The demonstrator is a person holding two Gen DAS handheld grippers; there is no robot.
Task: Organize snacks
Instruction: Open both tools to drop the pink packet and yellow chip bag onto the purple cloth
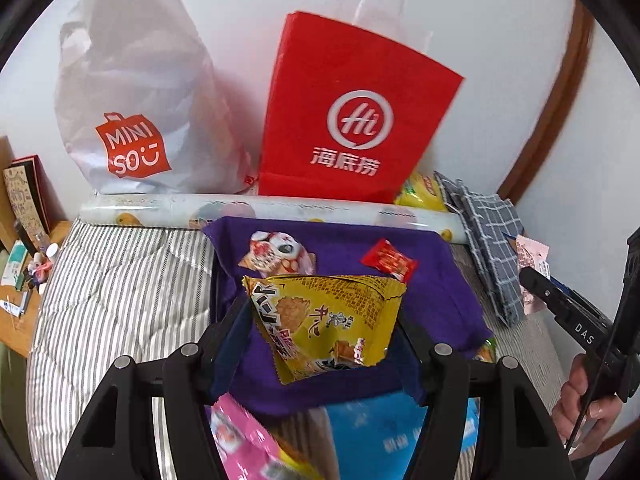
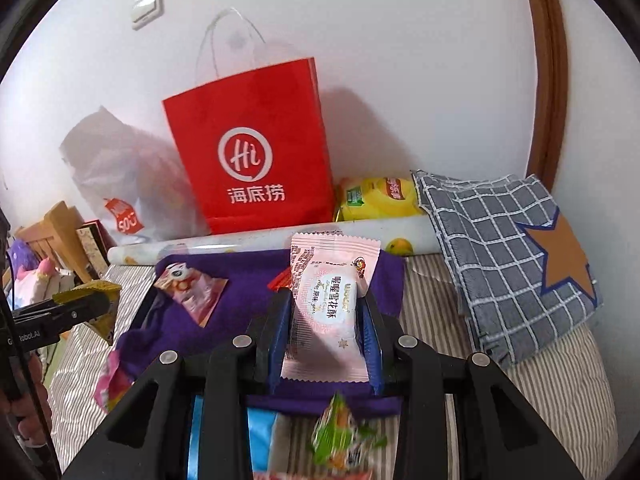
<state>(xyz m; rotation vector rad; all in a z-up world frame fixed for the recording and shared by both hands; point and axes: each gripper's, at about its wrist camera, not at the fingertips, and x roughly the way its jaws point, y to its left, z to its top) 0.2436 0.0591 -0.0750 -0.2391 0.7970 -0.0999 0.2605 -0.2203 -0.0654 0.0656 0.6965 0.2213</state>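
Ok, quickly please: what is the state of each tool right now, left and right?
Left tool: closed on the yellow snack packet.
Right tool: closed on the pink snack packet.

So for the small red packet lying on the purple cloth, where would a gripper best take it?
The small red packet lies flat on the purple cloth, apart from the other snacks. Probably best to come from above with the jaws across its narrow middle, clear of the crimped ends, which look thin and likely to slip.
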